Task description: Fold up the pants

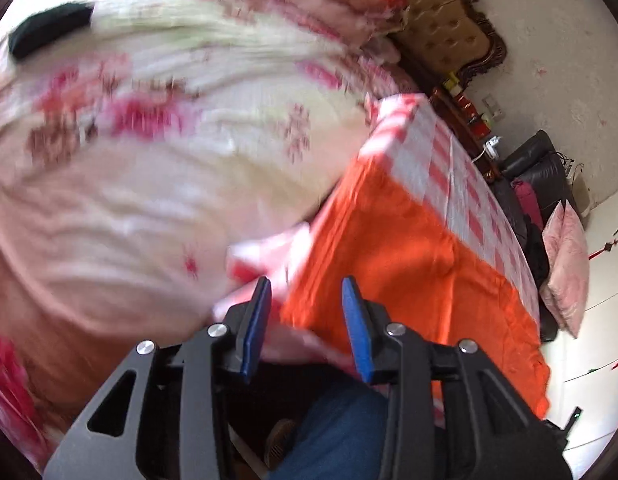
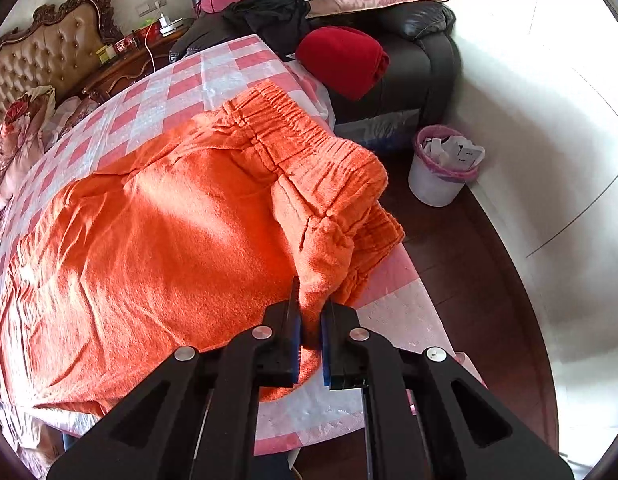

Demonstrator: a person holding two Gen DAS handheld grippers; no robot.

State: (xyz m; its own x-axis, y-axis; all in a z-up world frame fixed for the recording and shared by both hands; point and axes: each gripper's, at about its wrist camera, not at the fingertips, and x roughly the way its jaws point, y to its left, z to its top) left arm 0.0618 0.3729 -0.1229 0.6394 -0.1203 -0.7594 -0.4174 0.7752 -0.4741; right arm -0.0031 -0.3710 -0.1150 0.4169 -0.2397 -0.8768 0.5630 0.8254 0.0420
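The orange pants point(image 2: 169, 240) lay spread on the checked tablecloth point(image 2: 181, 80), looking soft, thick and limp. The right gripper point(image 2: 310, 320) was clamped on a bunched fold beside the elastic waistband point(image 2: 309, 152), a sound hold; the left gripper point(image 1: 305, 312) hung apart, empty, just off the pants' edge

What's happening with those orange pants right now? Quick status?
Right gripper clamped on orange pants near waistband. Left gripper open, empty, by pants' edge. Nothing blocking on checkered cloth.
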